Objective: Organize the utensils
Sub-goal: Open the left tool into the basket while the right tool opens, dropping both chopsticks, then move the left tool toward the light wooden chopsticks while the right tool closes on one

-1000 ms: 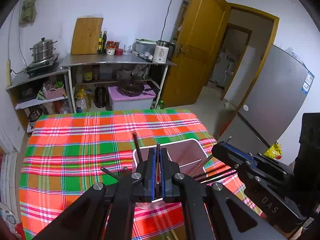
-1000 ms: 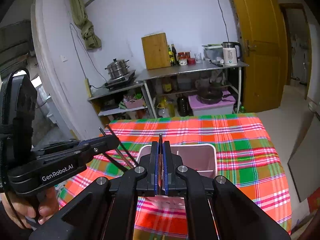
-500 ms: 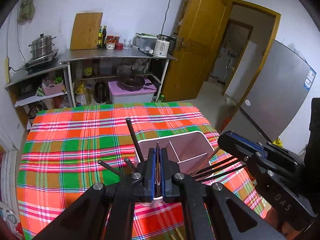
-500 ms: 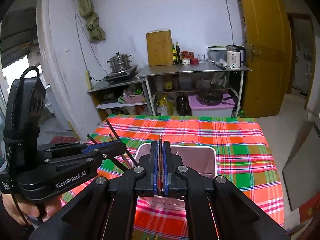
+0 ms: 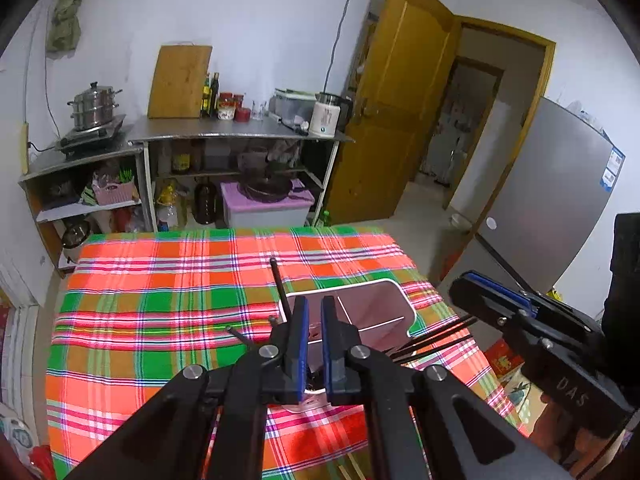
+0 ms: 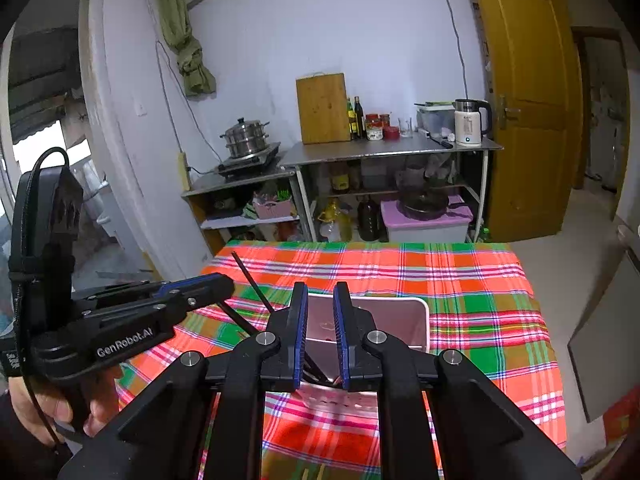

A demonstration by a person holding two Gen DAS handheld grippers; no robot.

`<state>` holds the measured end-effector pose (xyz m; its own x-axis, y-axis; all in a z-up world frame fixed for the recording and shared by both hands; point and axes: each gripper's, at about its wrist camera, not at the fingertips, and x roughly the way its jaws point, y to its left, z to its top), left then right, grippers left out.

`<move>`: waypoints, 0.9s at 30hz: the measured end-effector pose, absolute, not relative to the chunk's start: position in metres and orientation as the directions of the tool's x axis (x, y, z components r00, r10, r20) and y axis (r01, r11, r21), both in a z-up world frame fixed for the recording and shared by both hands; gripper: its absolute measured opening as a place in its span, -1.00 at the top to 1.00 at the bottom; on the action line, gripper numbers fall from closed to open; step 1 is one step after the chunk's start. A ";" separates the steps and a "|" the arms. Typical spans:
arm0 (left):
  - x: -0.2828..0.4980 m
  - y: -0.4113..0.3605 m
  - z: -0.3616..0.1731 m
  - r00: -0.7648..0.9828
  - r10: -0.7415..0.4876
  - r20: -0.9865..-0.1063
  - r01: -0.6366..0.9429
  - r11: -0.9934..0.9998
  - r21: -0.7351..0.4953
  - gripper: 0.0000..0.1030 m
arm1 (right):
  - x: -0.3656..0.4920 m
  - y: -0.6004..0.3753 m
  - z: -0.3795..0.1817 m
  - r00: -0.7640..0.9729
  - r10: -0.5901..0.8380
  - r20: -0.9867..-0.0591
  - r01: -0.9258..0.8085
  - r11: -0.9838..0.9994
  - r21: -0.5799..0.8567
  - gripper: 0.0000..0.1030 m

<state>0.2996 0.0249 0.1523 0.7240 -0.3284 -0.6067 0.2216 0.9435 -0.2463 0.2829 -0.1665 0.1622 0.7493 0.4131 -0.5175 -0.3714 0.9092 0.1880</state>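
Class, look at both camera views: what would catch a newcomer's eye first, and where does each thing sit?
The bright red, green and orange checked tablecloth fills the middle of both views. On it, close to the cameras, stands a pale pink bin, and black chopsticks poke up at its left side. Behind, to the right of the cluttered shelves, a tall yellow-brown door stands open.

White bin point(image 5: 394, 322) with pale pink inside and a thin divider stands upright on the plaid table point(image 5: 160, 308), near its front edge. Dark chopsticks point(image 5: 280, 288) stick up tilted from its left end; more chopsticks point(image 5: 436, 340) lean out over its right side.
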 end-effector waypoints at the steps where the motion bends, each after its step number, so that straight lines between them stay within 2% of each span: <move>1: 0.294 0.027 0.155 0.729 -0.331 -0.599 0.221 0.942 -0.252 0.91 | 0.279 -0.169 0.164 0.752 0.415 -0.512 -0.371 0.909 0.192 0.75; 14: 0.203 0.032 0.161 0.778 -0.327 -0.537 0.239 0.944 -0.228 0.90 | 0.199 -0.206 0.167 0.775 0.431 -0.462 -0.368 0.902 0.224 0.74; 23: 0.141 0.028 0.129 0.770 -0.332 -0.545 0.253 0.943 -0.217 0.90 | 0.154 -0.222 0.134 0.745 0.446 -0.496 -0.363 0.895 0.259 0.74; 27: 0.123 0.032 0.105 0.750 -0.346 -0.563 0.246 0.937 -0.248 0.90 | 0.143 -0.229 0.110 0.721 0.452 -0.526 -0.353 0.892 0.283 0.74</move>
